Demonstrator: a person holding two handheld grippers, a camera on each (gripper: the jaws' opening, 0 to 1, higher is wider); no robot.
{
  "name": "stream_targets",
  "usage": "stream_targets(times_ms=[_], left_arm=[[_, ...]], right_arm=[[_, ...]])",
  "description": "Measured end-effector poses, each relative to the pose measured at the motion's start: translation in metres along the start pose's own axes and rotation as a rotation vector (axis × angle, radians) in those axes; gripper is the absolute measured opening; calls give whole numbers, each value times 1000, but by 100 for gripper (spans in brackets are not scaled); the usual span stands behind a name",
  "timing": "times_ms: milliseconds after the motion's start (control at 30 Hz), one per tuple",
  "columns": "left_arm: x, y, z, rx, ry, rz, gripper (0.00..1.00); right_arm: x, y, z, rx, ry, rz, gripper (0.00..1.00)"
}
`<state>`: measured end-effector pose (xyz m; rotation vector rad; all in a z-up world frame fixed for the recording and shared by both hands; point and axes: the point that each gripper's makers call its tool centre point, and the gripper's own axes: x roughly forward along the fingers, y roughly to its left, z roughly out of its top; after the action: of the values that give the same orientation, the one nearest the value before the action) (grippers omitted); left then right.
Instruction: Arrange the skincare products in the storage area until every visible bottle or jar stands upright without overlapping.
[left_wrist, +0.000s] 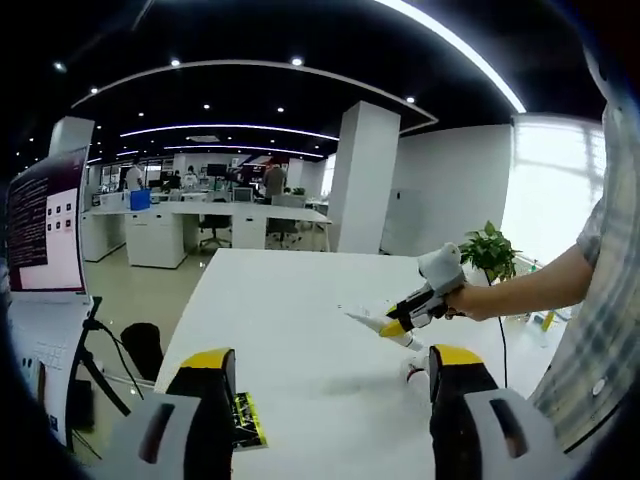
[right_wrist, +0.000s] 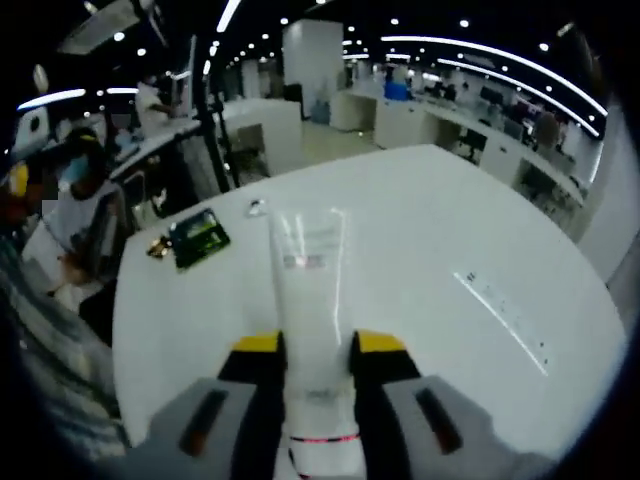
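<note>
The left gripper (left_wrist: 325, 385) hovers with jaws spread and nothing between them. Ahead and right of them, the right gripper (left_wrist: 412, 313) clamps a white tube (right_wrist: 308, 300) above the desk (left_wrist: 290, 320), its long axis running straight out along those jaws.

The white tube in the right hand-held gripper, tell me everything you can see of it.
The white tube is a soft-looking squeeze tube with a flat crimped end pointing away and faint small print, with a thin red line near its base. The right hand-held gripper clamps it between yellow-tipped jaws. In the left gripper view it is held above the white table, slanting downward.
</note>
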<state>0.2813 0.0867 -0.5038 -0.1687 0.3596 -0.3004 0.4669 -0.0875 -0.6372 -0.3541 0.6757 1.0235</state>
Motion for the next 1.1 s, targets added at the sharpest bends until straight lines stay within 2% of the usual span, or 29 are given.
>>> stream_targets(times_ms=[267, 600, 833, 1100], left_arm=[[-2, 0, -1, -30, -17, -10, 81], [-2, 5, -4, -69, -36, -21, 81], [-4, 9, -9, -92, -40, -28, 80], [-6, 11, -15, -108, -37, -36, 80]], right_arm=[[-10, 36, 10, 71, -89, 33, 23], [-15, 75, 29, 104, -162, 72, 24], [-17, 96, 41, 101, -188, 101, 24], [-11, 111, 46, 83, -181, 121, 24]])
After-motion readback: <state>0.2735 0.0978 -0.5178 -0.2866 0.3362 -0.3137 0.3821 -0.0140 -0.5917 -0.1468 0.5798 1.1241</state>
